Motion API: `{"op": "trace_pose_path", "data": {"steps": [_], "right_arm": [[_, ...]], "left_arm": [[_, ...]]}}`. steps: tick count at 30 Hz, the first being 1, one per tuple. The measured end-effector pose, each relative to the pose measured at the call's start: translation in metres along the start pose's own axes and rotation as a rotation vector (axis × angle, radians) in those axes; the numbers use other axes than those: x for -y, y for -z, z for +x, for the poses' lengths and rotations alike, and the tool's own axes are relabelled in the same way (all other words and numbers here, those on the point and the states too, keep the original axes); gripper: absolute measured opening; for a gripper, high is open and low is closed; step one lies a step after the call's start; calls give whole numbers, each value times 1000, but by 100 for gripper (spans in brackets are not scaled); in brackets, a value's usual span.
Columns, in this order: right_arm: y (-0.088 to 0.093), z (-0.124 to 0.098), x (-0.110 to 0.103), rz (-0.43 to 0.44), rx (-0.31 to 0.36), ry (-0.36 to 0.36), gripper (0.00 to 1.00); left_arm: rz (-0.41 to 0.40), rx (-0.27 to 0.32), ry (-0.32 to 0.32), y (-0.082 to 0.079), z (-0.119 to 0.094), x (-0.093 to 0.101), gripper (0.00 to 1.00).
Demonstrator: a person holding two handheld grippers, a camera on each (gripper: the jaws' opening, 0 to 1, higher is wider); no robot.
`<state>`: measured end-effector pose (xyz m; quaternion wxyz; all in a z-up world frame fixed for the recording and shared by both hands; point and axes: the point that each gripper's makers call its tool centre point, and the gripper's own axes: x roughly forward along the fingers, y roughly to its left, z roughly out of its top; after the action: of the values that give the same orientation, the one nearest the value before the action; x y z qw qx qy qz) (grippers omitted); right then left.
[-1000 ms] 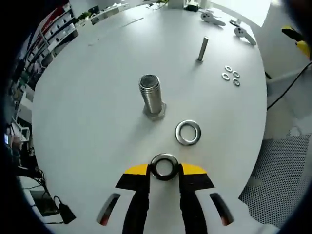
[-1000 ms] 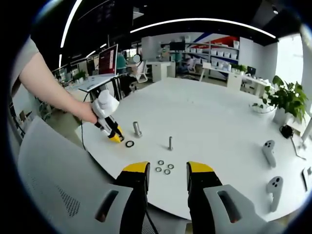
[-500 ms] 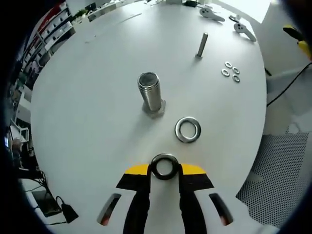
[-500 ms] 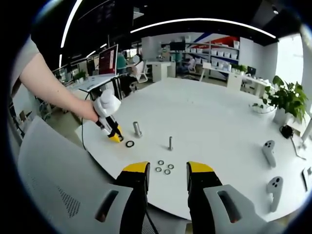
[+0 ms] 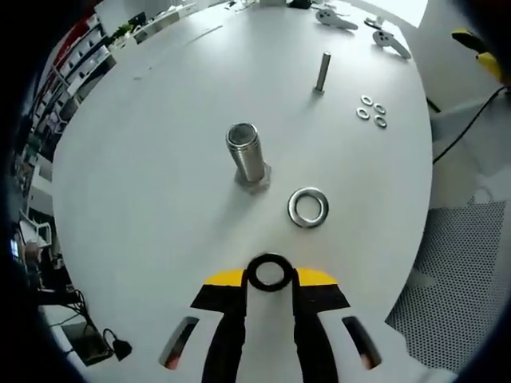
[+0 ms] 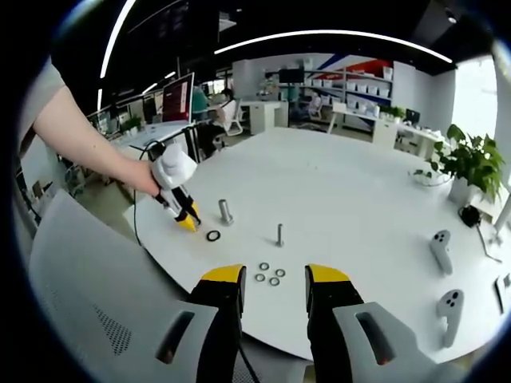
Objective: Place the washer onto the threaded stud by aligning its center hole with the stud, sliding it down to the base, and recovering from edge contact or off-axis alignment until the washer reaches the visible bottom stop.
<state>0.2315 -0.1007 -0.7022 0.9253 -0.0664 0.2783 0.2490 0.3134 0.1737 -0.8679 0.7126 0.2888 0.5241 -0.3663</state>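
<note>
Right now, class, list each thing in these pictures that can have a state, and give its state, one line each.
left gripper: shut on the held washer
held washer: clamped between the fingers, off the table
large threaded stud: upright, bare
loose washer: flat on the table
thin stud: upright
right gripper: open, holding nothing

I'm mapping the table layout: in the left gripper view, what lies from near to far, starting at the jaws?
Held washer → loose washer → thick threaded stud → three small washers → thin stud → controllers.
</note>
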Motion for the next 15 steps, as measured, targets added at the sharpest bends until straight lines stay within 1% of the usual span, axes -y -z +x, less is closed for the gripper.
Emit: {"op": "trace_pose_path", "data": {"steps": [4, 7, 11, 15], "right_arm": [[0, 0, 0, -1, -1, -1, 32], [0, 0, 0, -1, 2, -1, 32], [0, 0, -1, -2, 2, -3, 32], [0, 0, -1, -1, 2, -4, 32]], "left_arm": [[13, 11, -2, -6, -8, -1, 19], [40, 27, -3, -12, -12, -2, 19], [83, 44, -8, -23, -21, -6, 19], [106, 69, -5, -37, -30, -8, 19]]}}
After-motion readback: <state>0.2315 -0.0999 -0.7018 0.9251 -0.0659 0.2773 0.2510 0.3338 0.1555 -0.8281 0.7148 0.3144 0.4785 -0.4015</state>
